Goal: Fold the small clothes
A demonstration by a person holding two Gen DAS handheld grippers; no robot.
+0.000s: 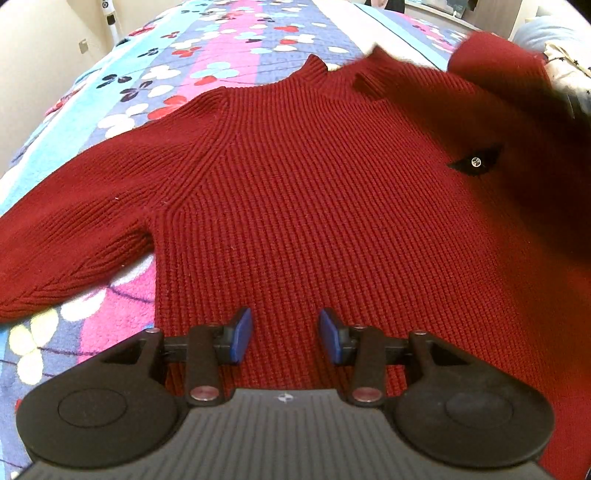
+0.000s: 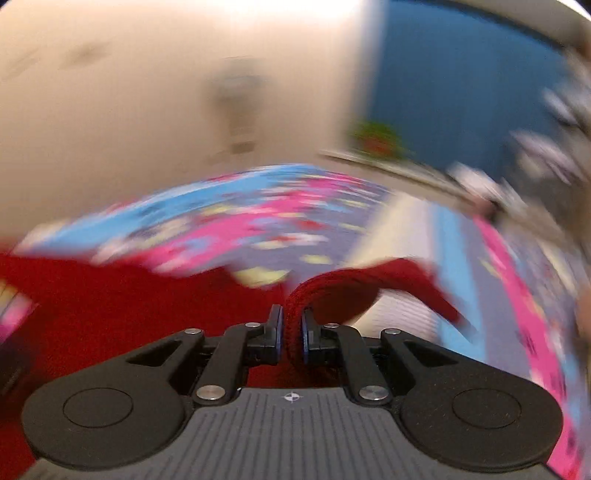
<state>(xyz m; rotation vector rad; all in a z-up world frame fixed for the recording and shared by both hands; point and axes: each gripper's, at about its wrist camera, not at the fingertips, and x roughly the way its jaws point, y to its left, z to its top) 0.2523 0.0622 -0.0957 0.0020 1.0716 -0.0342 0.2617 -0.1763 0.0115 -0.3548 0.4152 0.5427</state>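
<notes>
A dark red knitted sweater (image 1: 314, 192) lay spread front-up on a bed under a floral blanket (image 1: 229, 33) of pink, blue and purple stripes, with a cream wall (image 1: 22, 55) beyond the bed's far edge and pale patterned bedding (image 1: 569, 70) bunched at the upper right; a small black patch with a silver button (image 1: 475, 161) showed on the sweater's chest. The left gripper (image 1: 285, 334) hung over the lower part of the sweater's body, its 2 blue pads (image 1: 242, 334) spread apart with nothing pinched between them and only knit below. The sweater's 1 sleeve (image 1: 55, 254) stretched out flat toward the left edge of that view, while the other sleeve (image 1: 502, 62) was lifted and blurred at the upper right. In the heavily blurred right wrist view, the right gripper (image 2: 292, 332) had its pads pressed together on a fold of red sleeve (image 2: 354, 291), which arched up from the jaws above the blanket, with the sweater's body (image 2: 129, 306) lying to the left
</notes>
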